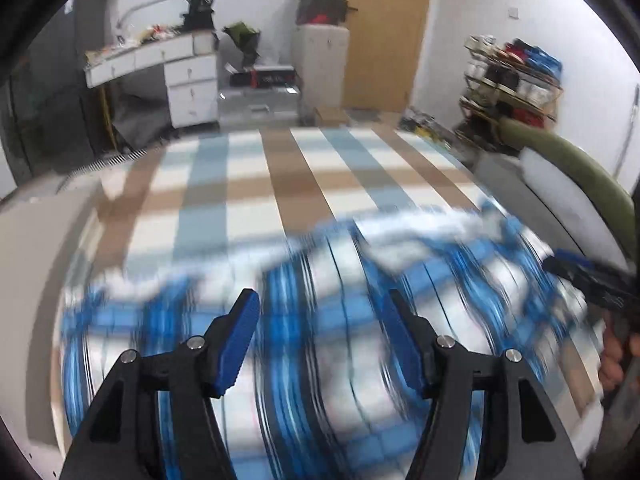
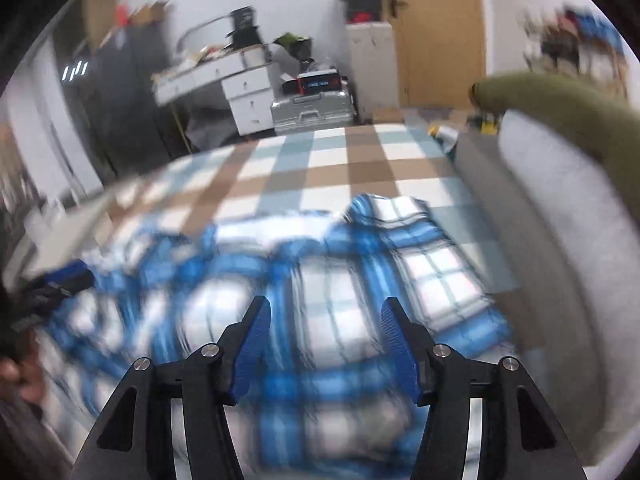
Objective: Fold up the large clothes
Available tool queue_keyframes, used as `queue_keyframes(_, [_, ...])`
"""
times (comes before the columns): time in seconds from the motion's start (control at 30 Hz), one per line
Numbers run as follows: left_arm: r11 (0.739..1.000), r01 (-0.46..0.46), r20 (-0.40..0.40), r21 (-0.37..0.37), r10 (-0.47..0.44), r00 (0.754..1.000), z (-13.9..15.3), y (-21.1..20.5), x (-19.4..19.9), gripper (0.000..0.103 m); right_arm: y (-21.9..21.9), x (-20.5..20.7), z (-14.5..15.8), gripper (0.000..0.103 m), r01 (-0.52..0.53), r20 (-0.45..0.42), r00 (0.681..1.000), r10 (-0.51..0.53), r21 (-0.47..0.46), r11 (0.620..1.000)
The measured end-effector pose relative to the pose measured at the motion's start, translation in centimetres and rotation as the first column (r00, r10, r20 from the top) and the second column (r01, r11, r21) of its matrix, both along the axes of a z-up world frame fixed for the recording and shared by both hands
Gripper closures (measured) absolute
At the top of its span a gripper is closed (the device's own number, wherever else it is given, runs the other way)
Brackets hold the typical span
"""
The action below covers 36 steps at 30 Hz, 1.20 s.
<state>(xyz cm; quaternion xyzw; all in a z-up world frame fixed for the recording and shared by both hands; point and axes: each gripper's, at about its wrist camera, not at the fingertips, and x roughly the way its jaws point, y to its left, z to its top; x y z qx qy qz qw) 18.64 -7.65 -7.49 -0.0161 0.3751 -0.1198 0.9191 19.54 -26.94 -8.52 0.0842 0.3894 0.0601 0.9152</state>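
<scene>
A blue and white plaid garment (image 1: pixel 344 360) (image 2: pixel 420 248) lies spread and partly bunched on a bed with a checked brown, blue and white sheet (image 1: pixel 248 184) (image 2: pixel 328 176); motion blurs it. My left gripper (image 1: pixel 322 296) hovers over the cloth, open, with nothing between its blue pads. My right gripper (image 2: pixel 326 304) is also open above the garment, and its pads are empty. In the left wrist view the right gripper (image 1: pixel 580 276) shows at the right edge, held by a hand (image 1: pixel 612 356). The right wrist view has the left gripper (image 2: pixel 60 284) at its left edge.
Beyond the bed stand a white desk with drawers (image 1: pixel 192 92) (image 2: pixel 248 100), a silver suitcase (image 2: pixel 312 110), a wooden door (image 1: pixel 384 32) and a cluttered wire rack (image 1: pixel 512 80). A long olive-green shape (image 1: pixel 580 168) (image 2: pixel 560 116) lies over a white padded edge at the right.
</scene>
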Motion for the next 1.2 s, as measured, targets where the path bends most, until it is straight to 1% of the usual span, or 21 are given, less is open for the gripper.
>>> queue_keyframes(0.03, [1.0,-0.014,-0.014,-0.008,0.014,1.0,-0.2,0.0,1.3,0.044,-0.2,1.1,-0.1,0.046,0.017,-0.005,1.0,-0.016,0.055,0.998])
queue_keyframes(0.07, [1.0,-0.022,-0.047,-0.023,0.021,0.999,-0.7,-0.2,3.2,0.044,-0.3,2.4,-0.3,0.046,0.043,-0.009,0.999,-0.042,0.078,0.996])
queue_keyframes(0.17, [1.0,-0.018,-0.187,-0.021,0.014,0.982,-3.6,-0.9,7.3,0.045,-0.3,4.9,-1.3,0.047,0.086,-0.042,0.996,-0.082,0.097,0.992])
queue_keyframes(0.2, [0.999,-0.03,-0.219,-0.017,0.025,0.975,-4.5,-0.8,8.0,0.049,-0.3,5.6,-1.9,0.059,0.098,-0.058,0.994,-0.093,0.088,0.991])
queue_keyframes(0.23, [0.999,-0.037,-0.234,-0.025,0.031,0.972,-5.1,-0.6,8.1,0.078,-0.4,5.9,-2.3,0.086,0.12,-0.077,0.99,-0.114,0.069,0.99])
queue_keyframes(0.27, [0.998,-0.032,-0.242,-0.045,0.02,0.97,-5.3,-0.4,7.9,0.1,-0.7,6.0,-2.6,0.095,0.138,-0.09,0.987,-0.132,0.065,0.988])
queue_keyframes(0.3, [0.997,-0.028,-0.208,-0.077,0.012,0.978,-5.0,0.0,7.3,0.1,-1.1,5.8,-2.6,0.1,0.136,-0.082,0.988,-0.129,0.086,0.987])
queue_keyframes(0.37, [0.994,-0.035,-0.116,-0.107,0.022,0.993,-3.5,0.6,5.8,0.101,-2.1,4.8,-2.1,0.101,0.14,-0.023,0.99,-0.138,0.141,0.98])
queue_keyframes(0.47, [0.989,-0.014,-0.011,-0.148,0.012,1.0,-0.6,1.1,3.8,0.101,-2.7,3.6,-0.7,0.102,0.108,0.067,0.99,-0.121,0.175,0.979])
queue_keyframes(0.5, [0.99,-0.004,0.027,-0.144,0.008,1.0,0.5,1.1,3.4,0.101,-2.8,3.1,0.0,0.102,0.096,0.102,0.988,-0.116,0.181,0.979])
queue_keyframes(0.6, [0.991,-0.002,0.08,-0.135,0.013,0.997,2.4,1.3,3.9,0.101,-2.8,3.0,1.4,0.102,0.072,0.166,0.981,-0.103,0.184,0.98])
queue_keyframes(0.67, [0.996,-0.041,0.071,-0.083,0.047,0.996,1.8,1.1,5.3,0.099,-2.6,3.8,1.2,0.101,0.084,0.153,0.982,-0.111,0.172,0.981])
queue_keyframes(0.7, [0.997,-0.065,0.044,-0.03,0.066,0.997,0.7,0.9,6.4,0.097,-2.4,4.5,0.9,0.098,0.093,0.127,0.985,-0.112,0.15,0.984])
queue_keyframes(0.73, [0.996,-0.085,0.001,0.034,0.085,0.996,-0.6,0.6,7.4,0.095,-1.9,5.2,0.3,0.096,0.108,0.075,0.991,-0.115,0.097,0.989])
queue_keyframes(0.77, [0.988,-0.109,-0.059,0.113,0.116,0.991,-2.0,0.3,8.3,0.087,-1.5,5.8,-0.5,0.094,0.124,0.02,0.992,-0.125,0.032,0.992])
queue_keyframes(0.8, [0.975,-0.133,-0.126,0.178,0.156,0.98,-3.1,0.4,8.8,0.085,-1.5,5.7,-0.8,0.084,0.133,0.002,0.991,-0.133,0.008,0.991])
queue_keyframes(0.83, [0.974,-0.139,-0.162,0.178,0.168,0.972,-3.6,0.8,8.5,0.084,-1.7,5.2,-0.9,0.066,0.135,0.001,0.991,-0.135,0.003,0.991])
queue_keyframes(0.9, [0.986,-0.139,-0.144,0.088,0.15,0.978,-2.9,2.0,6.6,0.083,-2.3,3.1,-0.2,0.052,0.121,0.046,0.992,-0.122,0.016,0.993])
queue_keyframes(1.03, [0.996,-0.089,-0.041,0.016,0.09,0.995,-0.2,2.9,0.6,0.049,-3.5,-1.3,1.0,0.051,0.109,0.108,0.989,-0.104,-0.036,0.993])
queue_keyframes(1.1, [0.998,-0.044,0.018,-0.038,0.045,0.999,0.7,2.7,-2.9,0.044,-4.5,-3.1,0.8,0.05,0.136,0.087,0.988,-0.13,-0.062,0.989])
queue_keyframes(1.2, [0.997,0.033,0.013,-0.071,-0.032,0.999,-0.1,1.4,-5.6,0.043,-6.4,-5.2,-0.5,0.05,0.192,0.018,0.981,-0.191,-0.055,0.98])
